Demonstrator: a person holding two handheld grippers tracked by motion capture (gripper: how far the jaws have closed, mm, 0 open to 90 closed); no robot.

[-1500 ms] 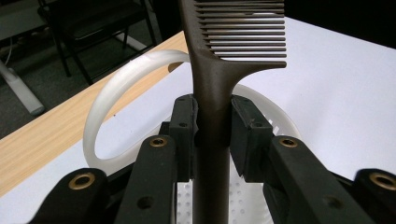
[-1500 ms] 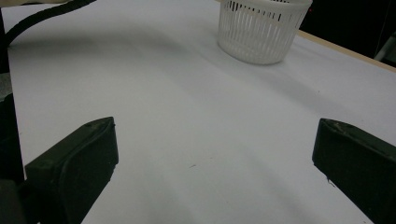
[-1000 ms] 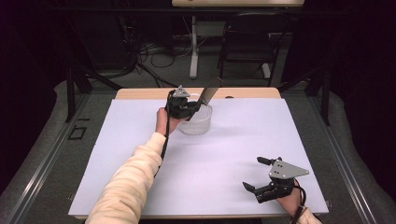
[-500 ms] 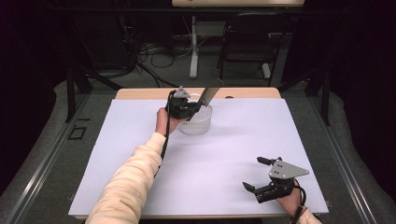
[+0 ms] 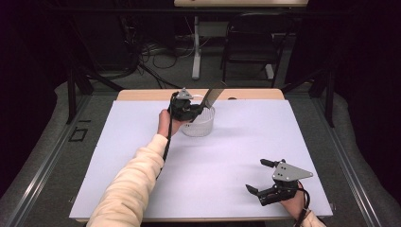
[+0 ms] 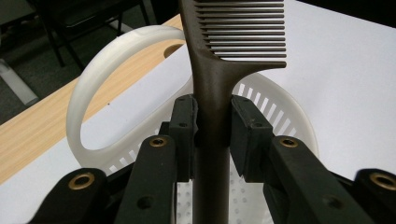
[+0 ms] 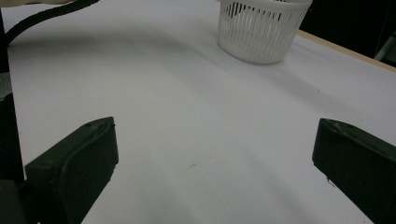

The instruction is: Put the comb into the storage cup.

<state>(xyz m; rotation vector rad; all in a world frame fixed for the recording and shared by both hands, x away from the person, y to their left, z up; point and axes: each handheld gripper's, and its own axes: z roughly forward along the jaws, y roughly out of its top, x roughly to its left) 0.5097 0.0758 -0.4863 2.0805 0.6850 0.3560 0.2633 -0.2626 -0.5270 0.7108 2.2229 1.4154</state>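
The left gripper point(image 6: 212, 135) is clamped on the handle of a dark comb point(image 6: 219, 70), both pads pressed against the handle's sides. The comb rises from the jaws with its teeth at the top, pointing right in the left gripper view. In the high view the left gripper point(image 5: 189, 111) sits at the far middle of the table, just over the near-left rim of a white slotted basket point(image 5: 201, 126), and the comb point(image 5: 211, 97) slants up and to the right above the basket. The basket's looped handle point(image 6: 100, 79) shows behind the comb.

The right gripper point(image 5: 265, 177) rests near the table's near right corner, jaws spread wide with nothing between them, well apart from the basket point(image 7: 261, 28). A white sheet point(image 5: 227, 161) covers the table.
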